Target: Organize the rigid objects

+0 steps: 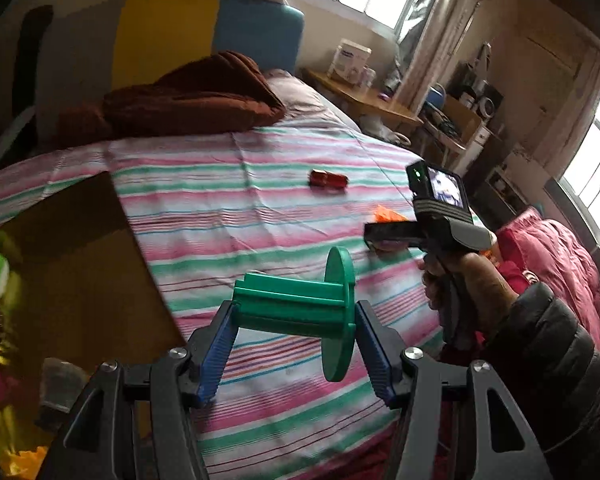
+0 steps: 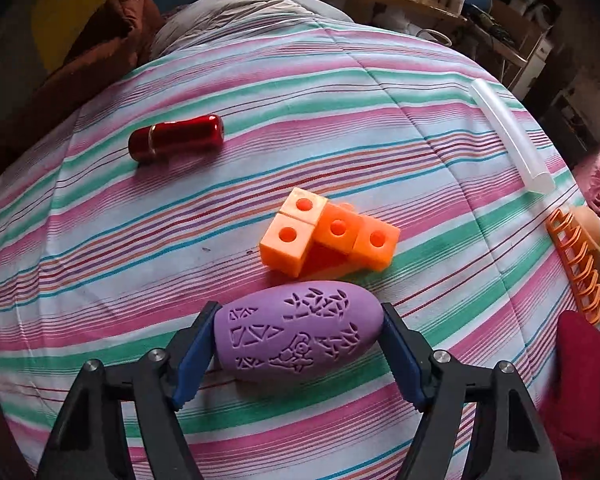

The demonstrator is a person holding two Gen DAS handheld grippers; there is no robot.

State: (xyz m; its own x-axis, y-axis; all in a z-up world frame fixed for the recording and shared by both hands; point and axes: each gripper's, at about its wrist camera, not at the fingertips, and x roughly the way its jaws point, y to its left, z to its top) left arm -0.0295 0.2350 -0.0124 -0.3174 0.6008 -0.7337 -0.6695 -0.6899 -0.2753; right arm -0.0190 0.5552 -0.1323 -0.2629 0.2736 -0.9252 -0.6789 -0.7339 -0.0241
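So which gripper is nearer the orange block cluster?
Right. The right gripper, holding the purple egg, sits just beside the orange block cluster; the left gripper carries the green spool farther off.

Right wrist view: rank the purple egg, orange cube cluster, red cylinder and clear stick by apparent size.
1. Purple egg, nearest the camera, so inflated.
2. Orange cube cluster.
3. Clear stick and red cylinder: too close to rank.
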